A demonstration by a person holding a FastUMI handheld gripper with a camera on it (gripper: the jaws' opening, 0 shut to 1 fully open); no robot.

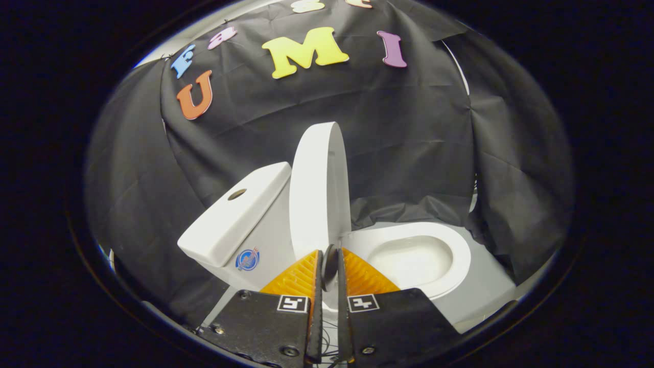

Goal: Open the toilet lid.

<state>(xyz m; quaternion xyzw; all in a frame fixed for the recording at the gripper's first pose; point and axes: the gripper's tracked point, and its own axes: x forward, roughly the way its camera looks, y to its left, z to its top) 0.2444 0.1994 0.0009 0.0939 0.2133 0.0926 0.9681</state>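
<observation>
Gripper view, toilet with its lid raised. At the centre of the frame we see the toilet lid standing upright, edge-on to the camera, beside the tank at centre left. The tank carries a round button hole on top and a small round sticker on its side. To the lower right of the lid, the seat and the open bowl lie exposed.

At the bottom centre the gripper points toward the base of the lid. Its fingers are drawn nearly together, leaving only a narrow slit; a small dark disc sits at their tips, and we cannot tell whether it belongs to the gripper or is pinched there. The fingers do not appear to clamp the lid itself, whose lower edge lies just beyond them.

We judge the task essentially complete: the lid is up and the bowl uncovered. What remains, at most, is to confirm the lid rests stably against the tank and to draw the gripper clear.
</observation>
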